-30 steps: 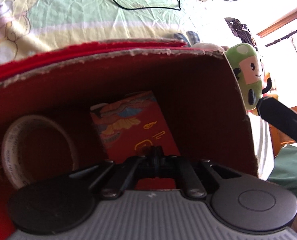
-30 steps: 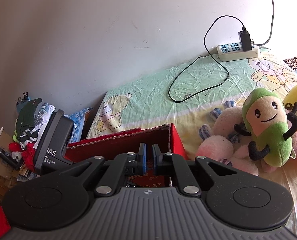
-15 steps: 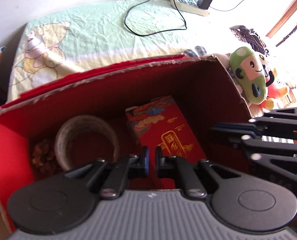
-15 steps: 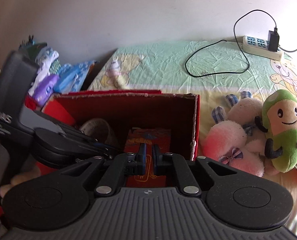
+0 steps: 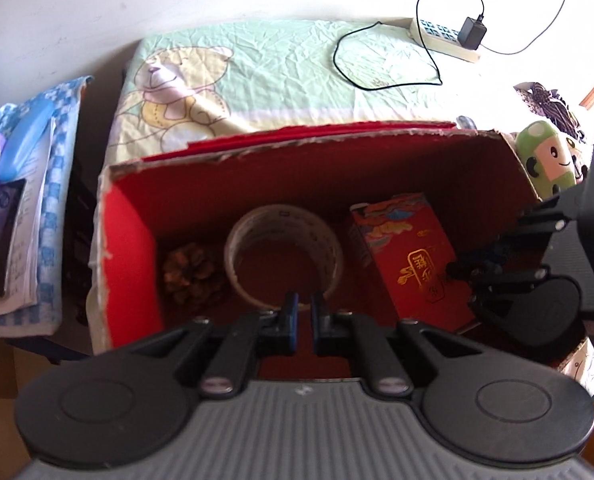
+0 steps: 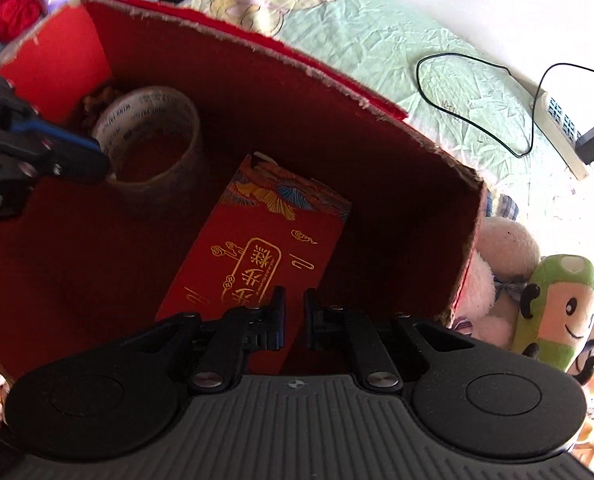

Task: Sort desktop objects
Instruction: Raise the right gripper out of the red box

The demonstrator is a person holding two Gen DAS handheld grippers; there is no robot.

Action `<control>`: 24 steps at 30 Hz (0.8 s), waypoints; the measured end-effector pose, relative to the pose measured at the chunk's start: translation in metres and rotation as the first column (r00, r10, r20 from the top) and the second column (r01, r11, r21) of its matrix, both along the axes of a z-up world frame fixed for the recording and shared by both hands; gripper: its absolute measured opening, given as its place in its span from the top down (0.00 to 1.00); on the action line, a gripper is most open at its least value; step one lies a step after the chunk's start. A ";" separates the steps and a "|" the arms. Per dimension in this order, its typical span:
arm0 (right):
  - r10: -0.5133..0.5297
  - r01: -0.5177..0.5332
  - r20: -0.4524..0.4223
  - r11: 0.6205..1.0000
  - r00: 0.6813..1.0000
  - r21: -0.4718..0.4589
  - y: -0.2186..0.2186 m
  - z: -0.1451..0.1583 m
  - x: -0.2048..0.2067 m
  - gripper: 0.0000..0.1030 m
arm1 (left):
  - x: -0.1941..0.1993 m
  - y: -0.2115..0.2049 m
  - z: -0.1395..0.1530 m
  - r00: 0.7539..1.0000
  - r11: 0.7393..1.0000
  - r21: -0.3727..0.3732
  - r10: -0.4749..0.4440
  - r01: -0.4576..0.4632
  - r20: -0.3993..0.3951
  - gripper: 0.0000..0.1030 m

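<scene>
Over the red box (image 6: 337,92), right tongs (image 6: 294,322) pointing steeply down, closed, empty

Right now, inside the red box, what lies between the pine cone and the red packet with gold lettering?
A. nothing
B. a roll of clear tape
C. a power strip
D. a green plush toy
B: in the left wrist view the roll of clear tape sits in the red box, with the pine cone on one side and the red packet on the other.
</scene>
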State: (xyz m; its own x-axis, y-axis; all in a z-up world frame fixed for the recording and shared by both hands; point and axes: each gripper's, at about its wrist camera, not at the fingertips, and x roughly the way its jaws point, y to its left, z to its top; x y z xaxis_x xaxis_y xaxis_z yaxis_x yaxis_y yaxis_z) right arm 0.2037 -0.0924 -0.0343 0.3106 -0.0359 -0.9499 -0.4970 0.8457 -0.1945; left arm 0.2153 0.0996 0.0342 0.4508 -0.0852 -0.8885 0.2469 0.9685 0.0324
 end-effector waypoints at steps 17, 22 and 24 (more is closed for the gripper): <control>0.030 -0.030 -0.117 1.000 0.993 0.005 -0.008 -0.021 0.012 0.92 | -0.002 0.008 -0.009 1.000 1.000 -0.012 0.003 -0.003 -0.026 0.93; -0.004 0.005 -0.021 0.999 1.000 0.042 -0.017 -0.018 0.018 0.91 | 0.004 0.002 -0.015 0.999 1.000 -0.001 0.002 -0.002 -0.042 0.93; -0.027 0.029 -0.040 0.997 0.999 0.074 -0.022 -0.019 0.019 0.91 | 0.006 -0.001 -0.017 0.999 1.000 -0.002 -0.001 0.001 -0.053 0.92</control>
